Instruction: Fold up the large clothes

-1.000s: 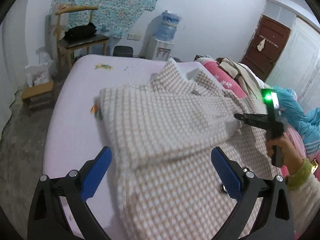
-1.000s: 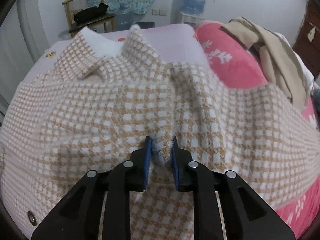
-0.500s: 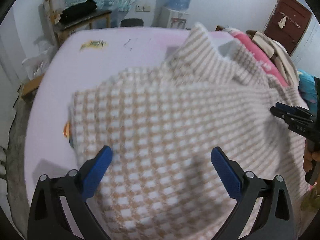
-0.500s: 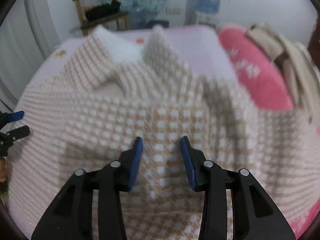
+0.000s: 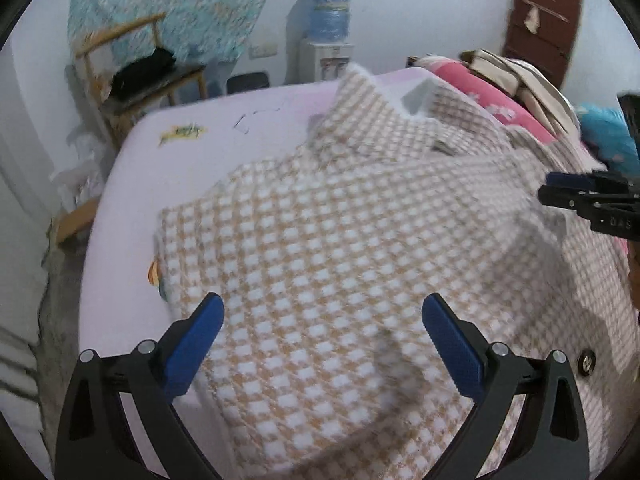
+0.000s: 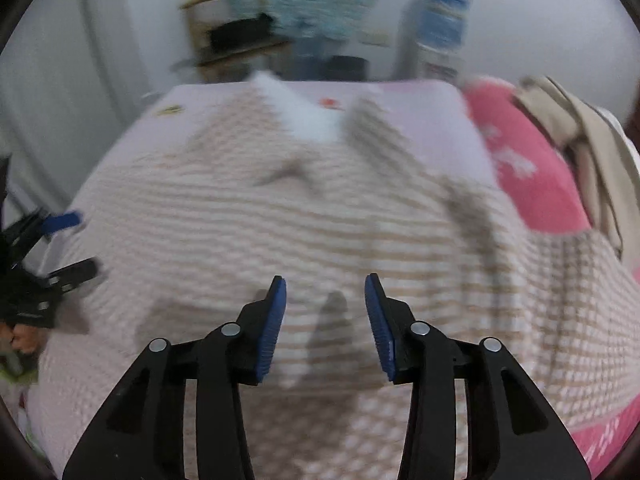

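Beige-and-white checked fleece garment [image 5: 340, 264] spread on lilac bed [image 5: 132, 184] | both grippers' fingers parted, empty | blurred folds apparently loose; could slump unheld.

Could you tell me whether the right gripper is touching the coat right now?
Cannot tell. In the right wrist view the right gripper is open above the blurred coat, nothing between its pads, but whether the fingertips rest on the cloth does not show.

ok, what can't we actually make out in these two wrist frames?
- Right wrist: beige-and-white checked fleece coat motion-blurred; fold lines unclear.
- Left wrist: coat hem cut off by bottom edge behind open left gripper.
- Left wrist: right gripper cropped at the edge; its opening shows only in its own view.
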Demonstrator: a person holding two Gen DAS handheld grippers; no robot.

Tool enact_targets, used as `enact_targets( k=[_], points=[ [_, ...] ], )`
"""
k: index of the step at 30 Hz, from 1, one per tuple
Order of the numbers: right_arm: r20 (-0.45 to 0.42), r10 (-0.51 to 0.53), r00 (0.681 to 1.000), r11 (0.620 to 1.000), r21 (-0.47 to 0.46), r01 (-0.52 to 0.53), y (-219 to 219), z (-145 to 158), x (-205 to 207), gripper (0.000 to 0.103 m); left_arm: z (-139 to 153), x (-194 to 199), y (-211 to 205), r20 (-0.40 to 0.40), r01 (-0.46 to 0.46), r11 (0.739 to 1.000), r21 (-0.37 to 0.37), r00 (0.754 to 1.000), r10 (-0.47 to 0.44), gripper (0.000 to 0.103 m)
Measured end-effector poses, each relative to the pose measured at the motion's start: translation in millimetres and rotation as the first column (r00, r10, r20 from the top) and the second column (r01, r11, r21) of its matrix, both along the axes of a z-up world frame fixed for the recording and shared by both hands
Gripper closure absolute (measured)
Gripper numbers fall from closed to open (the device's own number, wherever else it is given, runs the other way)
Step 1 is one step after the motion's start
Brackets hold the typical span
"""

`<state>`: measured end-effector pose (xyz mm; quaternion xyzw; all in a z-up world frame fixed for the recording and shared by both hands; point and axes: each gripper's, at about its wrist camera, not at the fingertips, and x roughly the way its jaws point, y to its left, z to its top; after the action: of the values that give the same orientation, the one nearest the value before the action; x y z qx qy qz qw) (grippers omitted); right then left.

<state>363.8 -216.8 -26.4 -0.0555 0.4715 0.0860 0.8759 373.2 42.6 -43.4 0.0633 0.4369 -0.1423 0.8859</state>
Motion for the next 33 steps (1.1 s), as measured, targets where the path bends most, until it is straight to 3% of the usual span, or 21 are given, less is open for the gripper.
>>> enact_targets(
  k=[3,6,10,13,15,21,25,29,33],
  points=[
    [-0.062,0.042,0.997,0.999,0.018,-0.041,18,-20,-1,0.056,-22,6,-9,-0.074,0.003,0.999,0.053,0.997,0.001,0.005],
    [-0.056,0.036,0.998,0.999,-0.013,-0.036,23,-34,-4,0.054,-22,4,-11,-0.040,0.008,0.998,0.067,0.999,-0.005,0.004],
    [-0.039,0.020,0.999,1.000,-0.001,-0.020,26,-16,-13,0.053,-4,3,-7,-0.026,-0.006,1.000,0.027,1.000,0.007,0.004],
    [-0.005,0.014,1.000,0.999,-0.047,-0.014,27,-12,-16,0.052,8,11,-15,0.044,0.014,0.996,0.089,0.999,-0.018,0.004],
    [-0.006,-0.031,0.999,0.999,-0.026,0.031,17,-11,-7,0.052,10,28,-17,0.052,0.002,0.993,0.117,0.999,-0.008,0.004],
    [-0.028,-0.144,0.989,0.989,0.006,0.145,-15,-26,19,0.050,-19,90,15,-0.125,-0.162,0.987,0.014,0.979,0.162,0.004],
    [-0.028,-0.124,0.992,0.992,-0.013,0.124,-16,-25,16,0.049,-11,81,17,-0.103,-0.156,0.988,0.021,0.982,0.157,0.004],
    [-0.006,-0.105,0.994,0.994,0.034,0.105,-17,-12,-2,0.044,14,57,10,-0.039,-0.127,0.992,-0.018,0.991,0.126,0.004],
    [-0.033,-0.072,0.997,0.996,-0.048,0.070,-11,-27,-12,0.038,32,33,-16,-0.012,-0.061,0.997,-0.057,0.998,0.060,0.004]
  ],
)
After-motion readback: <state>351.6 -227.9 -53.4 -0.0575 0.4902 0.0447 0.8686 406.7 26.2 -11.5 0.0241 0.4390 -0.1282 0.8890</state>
